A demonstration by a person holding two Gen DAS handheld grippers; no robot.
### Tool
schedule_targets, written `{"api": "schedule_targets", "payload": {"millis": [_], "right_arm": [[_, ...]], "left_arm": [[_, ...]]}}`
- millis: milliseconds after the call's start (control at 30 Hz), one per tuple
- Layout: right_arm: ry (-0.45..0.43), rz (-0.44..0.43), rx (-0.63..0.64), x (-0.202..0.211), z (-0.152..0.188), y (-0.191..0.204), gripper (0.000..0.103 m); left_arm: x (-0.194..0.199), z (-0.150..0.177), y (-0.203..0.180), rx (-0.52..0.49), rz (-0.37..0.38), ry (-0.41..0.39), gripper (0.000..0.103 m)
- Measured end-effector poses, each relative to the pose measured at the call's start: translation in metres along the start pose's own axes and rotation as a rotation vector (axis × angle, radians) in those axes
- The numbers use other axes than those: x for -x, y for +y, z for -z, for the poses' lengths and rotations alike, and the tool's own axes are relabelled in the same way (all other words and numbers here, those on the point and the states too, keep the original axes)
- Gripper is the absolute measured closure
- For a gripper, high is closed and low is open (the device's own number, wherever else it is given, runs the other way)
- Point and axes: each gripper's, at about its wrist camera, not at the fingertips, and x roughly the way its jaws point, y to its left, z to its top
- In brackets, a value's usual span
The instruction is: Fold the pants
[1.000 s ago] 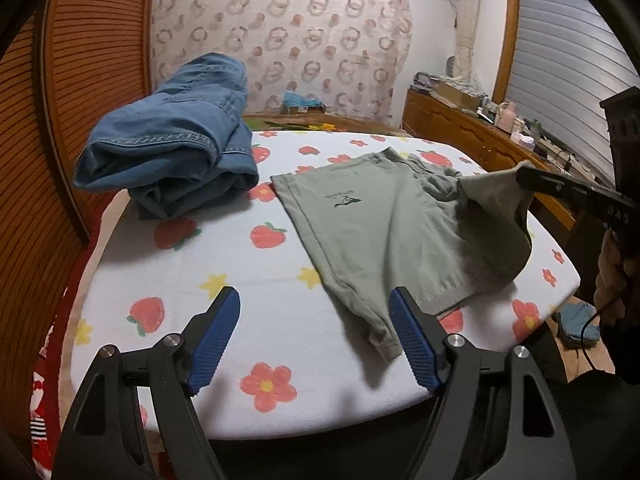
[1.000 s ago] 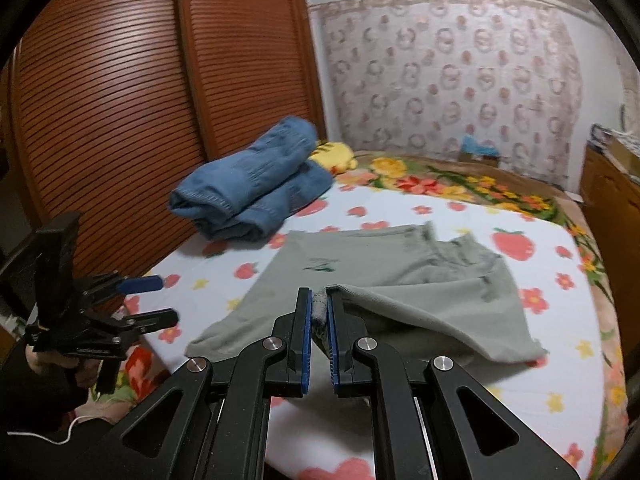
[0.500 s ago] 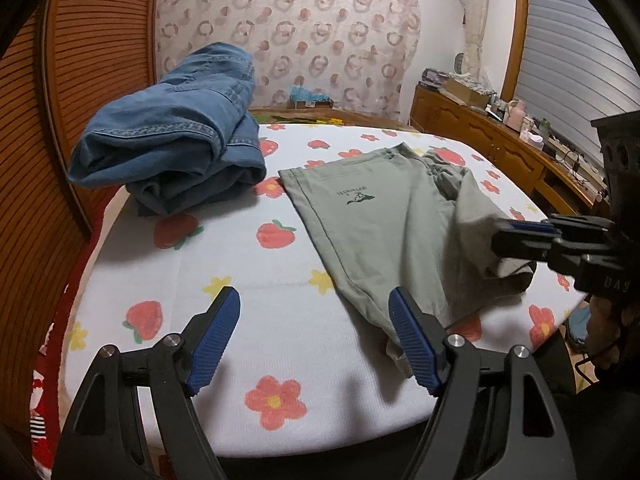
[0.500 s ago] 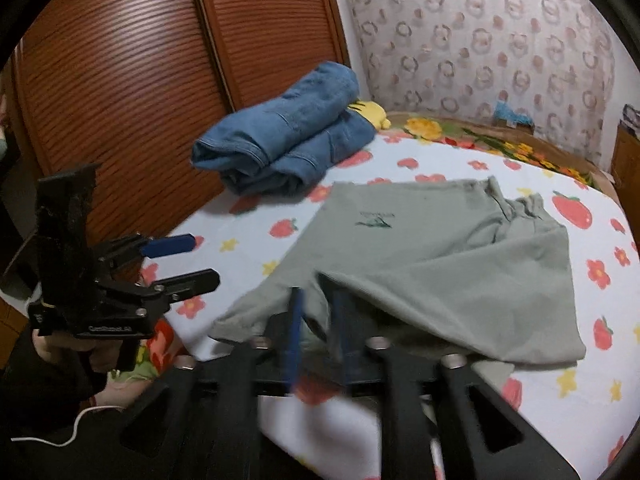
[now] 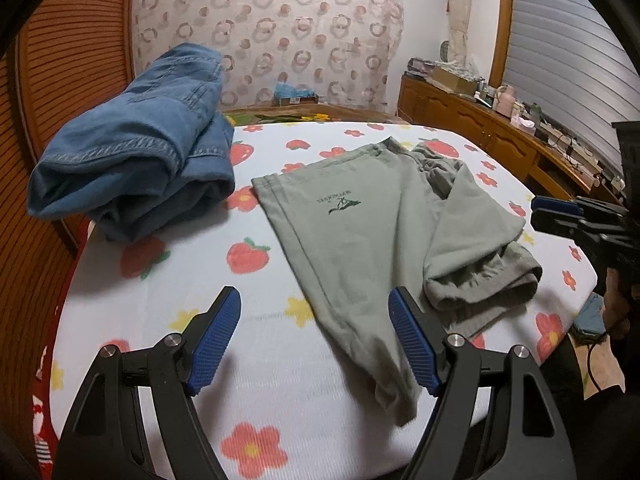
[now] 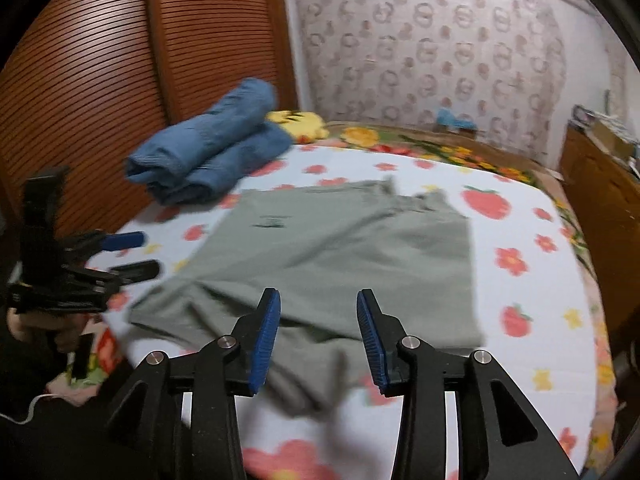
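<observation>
Grey-green shorts (image 5: 360, 232) lie flat on the strawberry-print bed, one side folded over into a rumpled double layer (image 5: 484, 280) at the right. My left gripper (image 5: 314, 300) hovers open over the near leg hem, with nothing between its pads. In the right wrist view the shorts (image 6: 340, 248) spread out ahead, blurred. My right gripper (image 6: 319, 300) is above their near edge; its jaws are opening and the pads press on nothing. Each gripper shows in the other view: the right gripper (image 5: 556, 216) at the bed's right edge, the left gripper (image 6: 132, 254) at the left.
Folded blue jeans (image 5: 132, 152) sit stacked at the bed's far left, near a slatted wooden wardrobe (image 6: 100, 60). A yellow plush (image 6: 298, 122) lies behind them. A wooden sideboard (image 5: 480, 128) with clutter runs along the right wall. Bare sheet (image 5: 180, 280) lies left of the shorts.
The right gripper let go of the lifted shorts flap, which dropped onto the shorts, and drew back toward the bed's edge with its jaws parting. The left gripper edged closer over the bed.
</observation>
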Motion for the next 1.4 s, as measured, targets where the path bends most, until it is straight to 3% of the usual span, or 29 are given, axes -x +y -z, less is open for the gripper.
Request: {"api": "schedule_targets", "payload": {"millis": [133,367,567,800,1200,1400], "right_arm": [[0.009,0.088,-0.023,-0.007,0.002,-0.02,0.061],[0.046,0.139,-0.067,-0.026,-0.001,-0.03,0.06],[0.072,0.124,-0.054,-0.046,-0.013,-0.028,0.054],[0.075,0.119,-0.072,-0.049,-0.01,-0.031,0.049],[0.079,0.102,-0.101,-0.051,-0.008,-0.037,0.048],[0.082,0.097,-0.11,-0.055,-0.007,-0.039,0.048]], "left_arm": [[-0.01,-0.013,0.003,-0.014,-0.003,0.005,0.034],[-0.036,-0.04,0.011,-0.038,-0.022,0.022,0.047],[-0.065,-0.063,0.019,-0.031,-0.038,0.039,0.051],[-0.092,-0.074,0.028,-0.015,-0.073,0.073,0.063],[-0.122,-0.087,0.031,-0.018,-0.132,0.134,0.063],[-0.127,-0.089,0.029,-0.052,-0.109,0.142,0.089]]}}
